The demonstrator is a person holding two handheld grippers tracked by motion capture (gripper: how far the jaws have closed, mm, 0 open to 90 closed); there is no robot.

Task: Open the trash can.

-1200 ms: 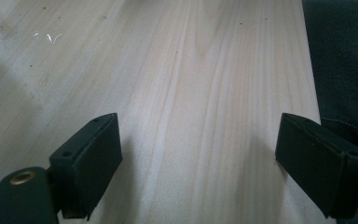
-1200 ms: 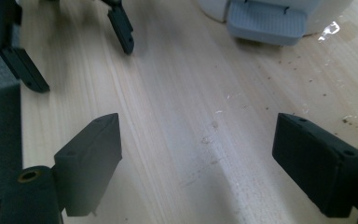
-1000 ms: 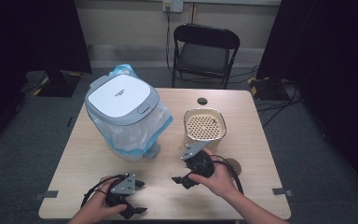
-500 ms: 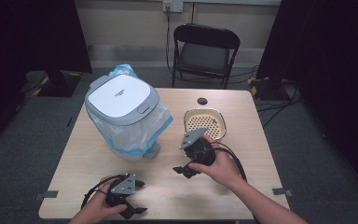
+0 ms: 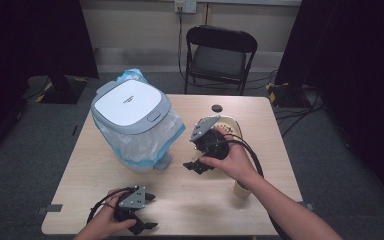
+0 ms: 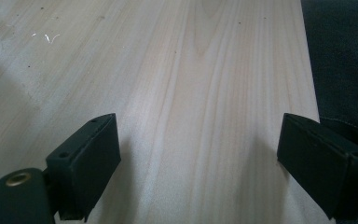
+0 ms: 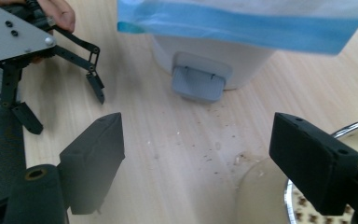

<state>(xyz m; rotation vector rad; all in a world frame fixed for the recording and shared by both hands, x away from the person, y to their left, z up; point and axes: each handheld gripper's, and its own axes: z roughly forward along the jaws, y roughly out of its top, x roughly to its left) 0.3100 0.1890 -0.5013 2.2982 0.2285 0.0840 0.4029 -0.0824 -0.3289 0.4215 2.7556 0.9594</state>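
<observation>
The right tool (image 5: 196, 164) is held open and empty above the worktop (image 5: 260, 150) – beside the strainer (image 7: 354, 205) and facing the bin (image 5: 132, 125) – while the left tool (image 5: 140, 222) is parked open, out of the way.

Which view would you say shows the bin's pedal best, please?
The right gripper view: the grey pedal faces the camera at the white bin's foot, under the blue bag edge. The high view shows the pedal small, half hidden beneath the bag.
</observation>
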